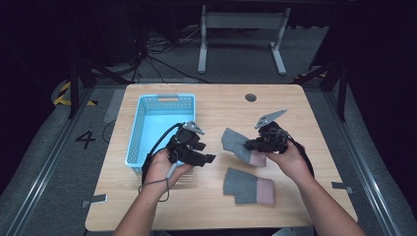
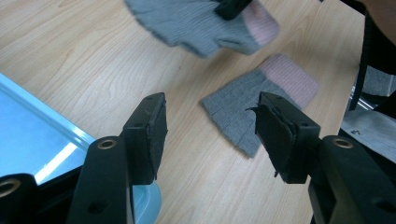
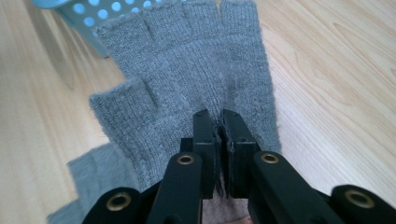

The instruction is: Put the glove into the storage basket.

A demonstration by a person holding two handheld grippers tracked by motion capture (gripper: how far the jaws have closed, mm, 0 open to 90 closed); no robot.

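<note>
Right hand-held gripper (image 1: 252,145) is shown with its jaws pressed together on a grey fingerless glove with a pink cuff (image 1: 239,146), pinched near the cuff end and lifted off the bench (image 1: 295,113); in the right gripper view the raised glove (image 3: 187,79) hangs ahead of the jaws with its finger stubs pointing away, toward the blue perforated basket (image 1: 147,118). The glove's long axis thus runs from the right hand toward the basket, which stands at the bench's left, well apart from the right gripper and just beside the left hand-held gripper (image 1: 209,158). That gripper is held wide open and empty above the bench. A second glove (image 1: 248,186) lies flat near the front edge, seen between the left jaws (image 2: 243,112), cuff pointing right. The left hand is judged nearer to it.
</note>
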